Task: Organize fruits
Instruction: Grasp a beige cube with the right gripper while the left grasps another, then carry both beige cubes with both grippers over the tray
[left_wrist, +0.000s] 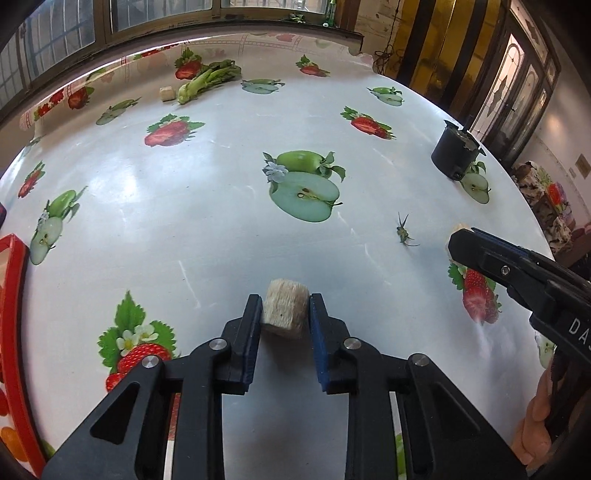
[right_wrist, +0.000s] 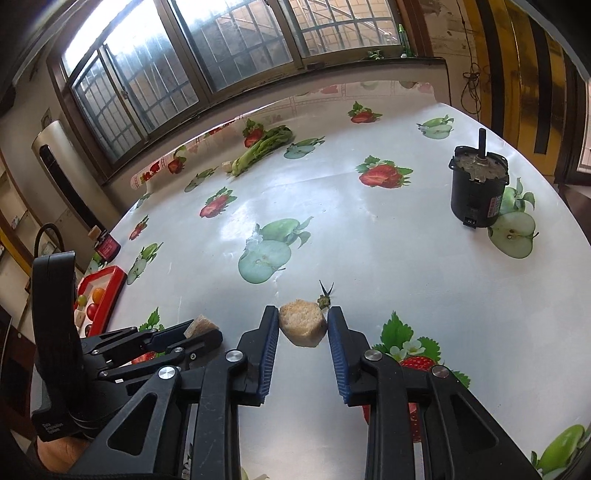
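Left wrist view: the left gripper (left_wrist: 285, 314) pinches a pale fibrous chunk (left_wrist: 284, 312) between its pads, at the fingertips. The right gripper (right_wrist: 303, 325) likewise clamps a second pale chunk (right_wrist: 303, 326). Both pick-ups look made; next, probably, lifting and carrying them toward the red tray (right_wrist: 110, 291), leftward beyond the jaws.

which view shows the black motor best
The right wrist view. There the motor stands whole on the table, with its shaft, grey top and red side label clear. In the left wrist view the motor is smaller and skewed near the right edge, and its label is not visible.
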